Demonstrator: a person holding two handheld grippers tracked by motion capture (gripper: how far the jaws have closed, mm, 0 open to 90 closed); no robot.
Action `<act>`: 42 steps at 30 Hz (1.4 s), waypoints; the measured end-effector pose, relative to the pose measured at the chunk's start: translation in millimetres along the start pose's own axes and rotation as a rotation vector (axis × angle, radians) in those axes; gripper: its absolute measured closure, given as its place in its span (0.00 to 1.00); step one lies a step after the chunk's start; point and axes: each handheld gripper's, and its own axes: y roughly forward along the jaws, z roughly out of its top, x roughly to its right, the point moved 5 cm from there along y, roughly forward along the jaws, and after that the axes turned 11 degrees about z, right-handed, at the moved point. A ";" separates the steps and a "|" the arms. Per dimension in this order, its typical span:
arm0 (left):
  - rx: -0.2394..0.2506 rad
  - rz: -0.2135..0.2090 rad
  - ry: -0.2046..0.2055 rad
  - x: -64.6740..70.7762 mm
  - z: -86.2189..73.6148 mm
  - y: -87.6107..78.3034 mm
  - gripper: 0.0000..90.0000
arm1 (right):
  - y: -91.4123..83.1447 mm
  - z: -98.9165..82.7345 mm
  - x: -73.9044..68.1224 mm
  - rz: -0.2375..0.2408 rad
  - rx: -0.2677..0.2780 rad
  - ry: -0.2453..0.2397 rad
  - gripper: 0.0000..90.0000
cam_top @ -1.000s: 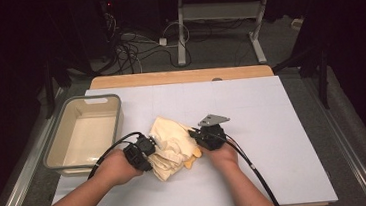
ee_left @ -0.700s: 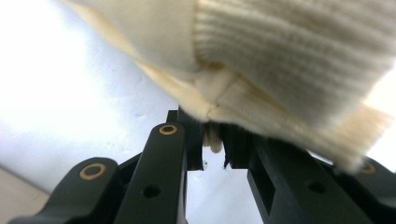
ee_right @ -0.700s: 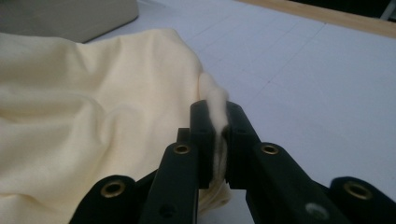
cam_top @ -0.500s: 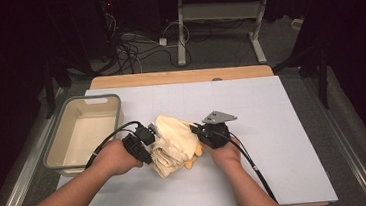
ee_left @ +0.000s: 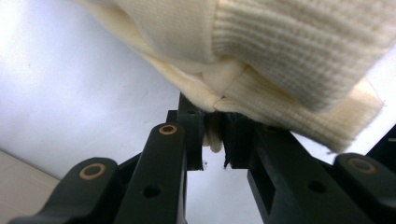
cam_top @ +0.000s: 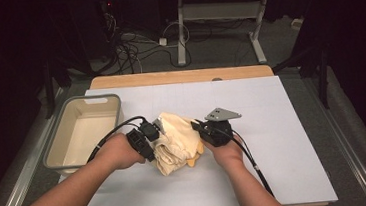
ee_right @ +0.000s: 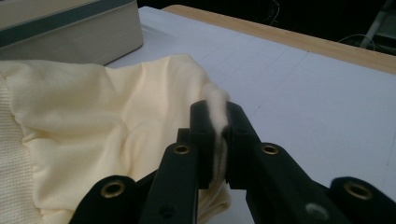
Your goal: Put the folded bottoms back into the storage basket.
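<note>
Both tongs have risen slightly since the earlier frame, lifting the cloth's edges; the bundle now stands more bunched between the hands. Count: one cloth, one bin, two tongs. Left tongs are clamped on a seamed fold of the cloth, with fabric pinched between the pads. Right tongs are clamped on a thin fold at the cloth's other side. Cloth: cream-yellow knit garment, ribbed hem, crumpled, partly resting on the white surface near its middle. The bin, beige with a grey rim, stands left of the cloth, apart from it.
</note>
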 end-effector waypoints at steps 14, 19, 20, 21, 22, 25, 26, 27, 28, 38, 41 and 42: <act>-0.013 0.002 -0.017 -11.7 -10.8 -7.0 0.87 | 9.8 8.4 -6.1 0.006 -0.015 -0.006 0.96; -0.026 0.008 -0.024 -17.3 -18.1 -8.2 0.87 | 17.8 13.7 -12.8 0.018 -0.014 -0.016 0.96; -0.026 0.009 -0.030 -18.0 -19.3 -8.0 0.87 | 19.6 14.4 -13.9 0.022 -0.011 -0.020 0.96; -0.030 0.010 -0.027 -19.3 -20.7 -7.8 0.87 | 23.3 14.5 -15.7 0.024 -0.018 -0.024 0.96; -0.033 0.011 -0.032 -20.0 -21.9 -7.5 0.87 | 23.3 14.5 -15.7 0.024 -0.018 -0.024 0.96; -0.042 0.013 -0.034 -22.5 -25.4 -5.9 0.87 | 28.8 13.5 -17.9 0.030 -0.020 -0.021 0.96; -0.047 0.011 -0.035 -23.3 -26.4 -5.5 0.87 | 30.7 13.2 -18.4 0.035 -0.020 -0.022 0.96; -0.051 0.009 -0.038 -24.1 -27.2 -5.0 0.87 | 32.4 12.5 -19.2 0.037 -0.022 -0.019 0.96; -0.054 0.010 -0.042 -25.1 -27.6 -4.5 0.87 | 34.1 11.9 -19.5 0.038 -0.025 -0.020 0.96; -0.065 0.016 -0.045 -29.3 -27.7 -3.7 0.87 | 43.4 7.2 -18.1 0.044 -0.043 -0.019 0.96; -0.066 0.015 -0.044 -28.9 -27.1 -3.7 0.87 | 44.7 5.4 -18.8 0.043 -0.050 -0.019 0.96; -0.067 0.016 -0.043 -28.9 -26.9 -3.5 0.87 | 44.9 5.2 -19.1 0.044 -0.051 -0.020 0.96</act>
